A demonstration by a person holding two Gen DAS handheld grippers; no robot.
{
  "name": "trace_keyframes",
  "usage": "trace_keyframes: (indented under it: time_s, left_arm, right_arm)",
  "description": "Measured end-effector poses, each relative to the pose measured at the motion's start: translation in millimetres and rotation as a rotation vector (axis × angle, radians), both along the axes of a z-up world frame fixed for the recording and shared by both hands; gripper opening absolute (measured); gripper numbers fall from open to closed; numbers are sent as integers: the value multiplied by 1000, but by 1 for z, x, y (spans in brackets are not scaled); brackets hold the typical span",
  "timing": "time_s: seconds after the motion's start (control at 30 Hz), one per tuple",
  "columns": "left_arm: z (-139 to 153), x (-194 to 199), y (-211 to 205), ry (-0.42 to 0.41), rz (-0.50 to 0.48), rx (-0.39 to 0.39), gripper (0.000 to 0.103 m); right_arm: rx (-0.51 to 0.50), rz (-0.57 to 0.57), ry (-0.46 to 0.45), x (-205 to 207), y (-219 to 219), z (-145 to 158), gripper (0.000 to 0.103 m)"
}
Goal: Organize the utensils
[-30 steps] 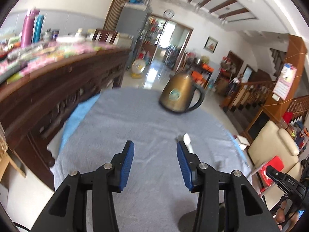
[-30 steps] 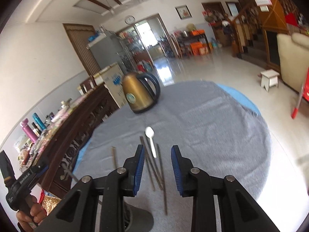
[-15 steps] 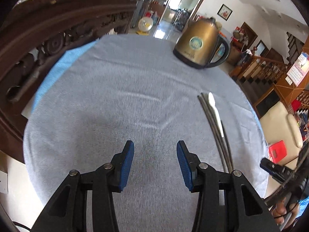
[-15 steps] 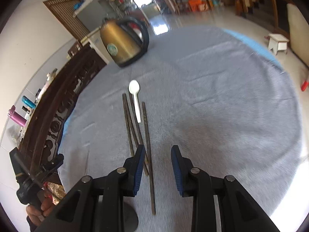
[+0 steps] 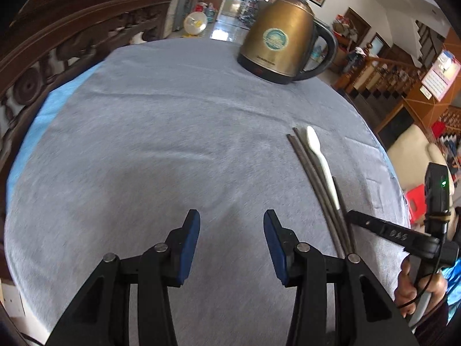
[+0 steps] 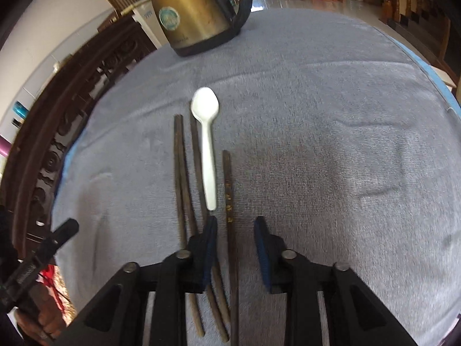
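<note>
From my seat I had the right gripper (image 6: 234,240) pitched down over the utensils on the grey cloth of the table (image 6: 331,144), its fingers closing with one dark chopstick (image 6: 229,201) lying between them; the pads were not yet pressing on it. Two more chopsticks (image 6: 184,190) lay just to its left, the left blue pad sitting over them, and the white spoon (image 6: 207,150) rested between the chopsticks with its handle end just ahead of that pad. The left gripper (image 5: 232,245) hung over bare cloth with its fingers released and nothing between them, the utensils off to its right. The gold kettle (image 6: 196,8) stood at the far side, well apart from everything.

My worries from there were these. The chopstick lay flat on soft cloth, so I judged the pads could pinch fabric along with it and drag the cloth, shifting the whole row. The left pad was so near the neighbouring chopsticks that closing might catch or roll one. A thin round stick held near one end would likely swing or slip when lifted. The spoon handle was close enough that I could nudge it askew
</note>
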State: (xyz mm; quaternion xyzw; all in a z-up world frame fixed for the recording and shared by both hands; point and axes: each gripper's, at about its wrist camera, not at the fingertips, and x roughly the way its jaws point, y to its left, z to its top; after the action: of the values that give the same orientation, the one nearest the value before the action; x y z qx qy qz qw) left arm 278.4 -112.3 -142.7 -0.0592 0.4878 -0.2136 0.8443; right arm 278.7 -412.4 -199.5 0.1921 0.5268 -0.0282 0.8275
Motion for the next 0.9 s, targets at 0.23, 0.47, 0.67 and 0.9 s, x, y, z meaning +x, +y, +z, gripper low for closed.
trace_keyframes:
  time_s: [0.23, 0.47, 0.67, 0.9]
  left_arm:
    - [-10, 21, -54, 31, -129, -21, 47]
    - [-23, 14, -103, 63, -254, -16, 47]
    - [-23, 2, -121, 32, -298, 34, 49]
    - [-19, 10, -132, 79, -285, 95, 49]
  right_arm:
    - [-39, -73, -2, -8, -23, -2, 4]
    - [-37, -44, -7, -14, -27, -3, 3]
    - [-7, -31, -19, -13, -30, -3, 3]
    - [63, -49, -32, -12, -40, -8, 3]
